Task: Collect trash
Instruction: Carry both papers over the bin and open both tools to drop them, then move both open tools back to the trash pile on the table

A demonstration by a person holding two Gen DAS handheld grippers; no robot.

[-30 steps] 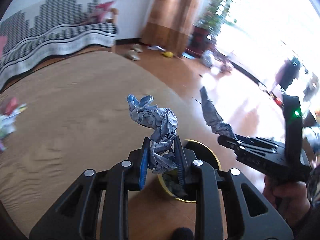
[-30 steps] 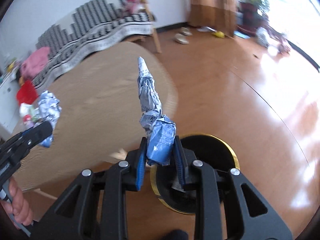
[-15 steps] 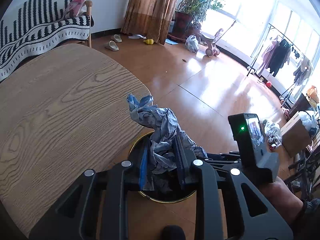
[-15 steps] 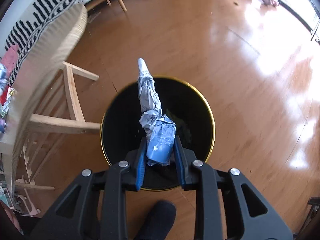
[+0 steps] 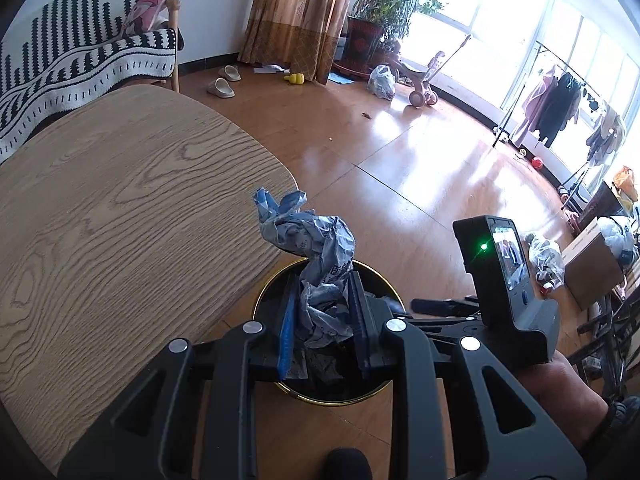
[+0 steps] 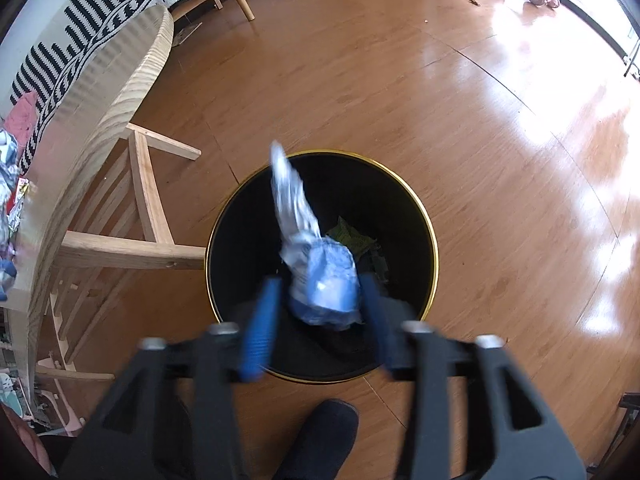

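Now the right gripper [image 6: 316, 312] has spread its jaws, and its crumpled blue wrapper [image 6: 320, 276] drops, blurred, into the black trash bin [image 6: 430, 276]. Left gripper [image 5: 322, 316] remains clenched on crumpled grey paper [image 5: 316, 264] above the bin; release is judged next.

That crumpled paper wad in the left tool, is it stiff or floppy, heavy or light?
The crumpled paper wad looks light and springy: its creased top stands unsupported above the left tool. Probably squashes easily and wouldn't roll.
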